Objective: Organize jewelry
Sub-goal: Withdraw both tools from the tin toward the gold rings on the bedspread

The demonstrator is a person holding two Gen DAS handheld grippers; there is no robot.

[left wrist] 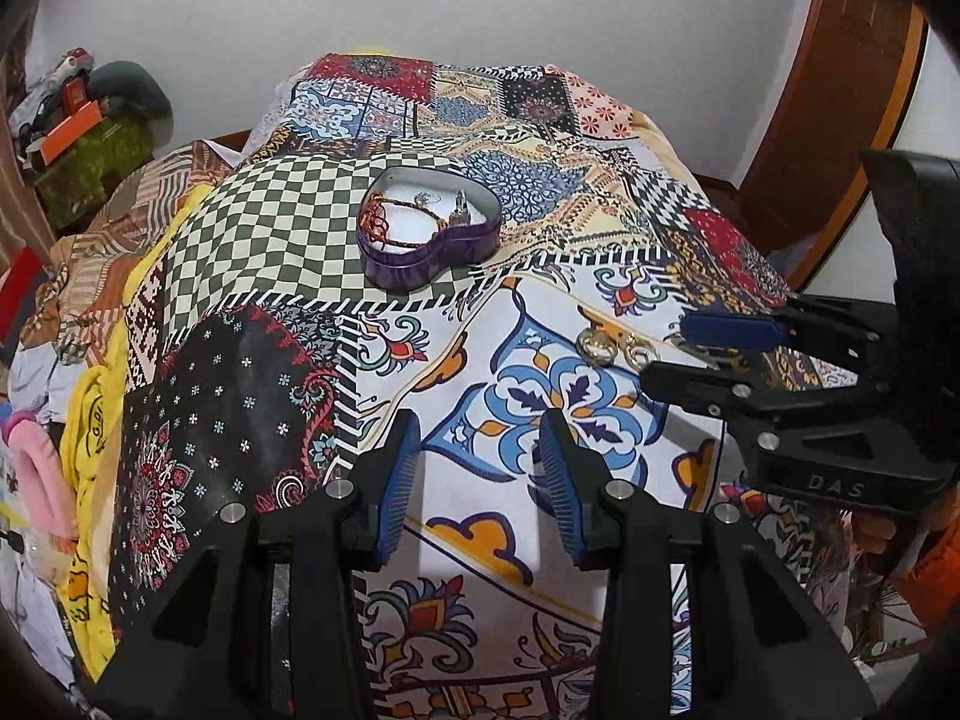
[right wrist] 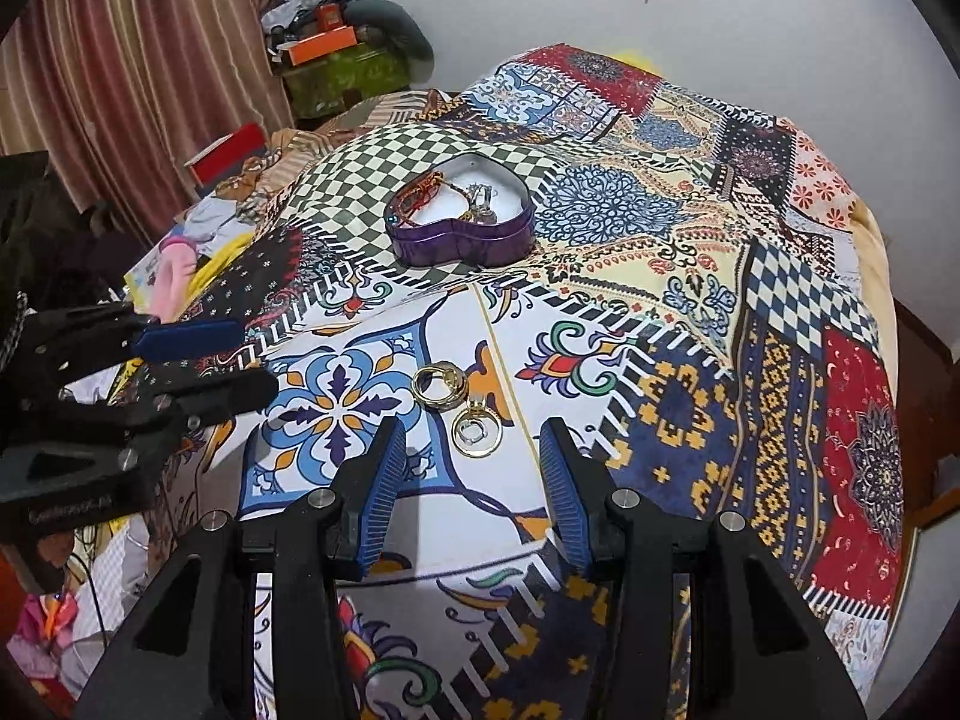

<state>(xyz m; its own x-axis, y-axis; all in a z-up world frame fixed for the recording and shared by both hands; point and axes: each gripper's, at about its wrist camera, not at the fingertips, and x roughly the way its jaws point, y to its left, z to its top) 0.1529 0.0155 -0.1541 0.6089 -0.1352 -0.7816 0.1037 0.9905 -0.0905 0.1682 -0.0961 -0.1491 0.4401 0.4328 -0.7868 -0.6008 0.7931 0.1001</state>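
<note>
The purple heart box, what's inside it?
Inside the purple heart box lie a red-and-brown cord bracelet and small silvery pieces. Its near wall hides part of the floor.

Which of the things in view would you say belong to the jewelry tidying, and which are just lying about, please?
Part of the job:
- heart-shaped purple tin, already holding cord bracelets
- two gold rings loose on the patterned cloth
- left gripper and right gripper, both empty

Just lying about:
- orange box
- red box
- pink fabric
- curtain
</note>
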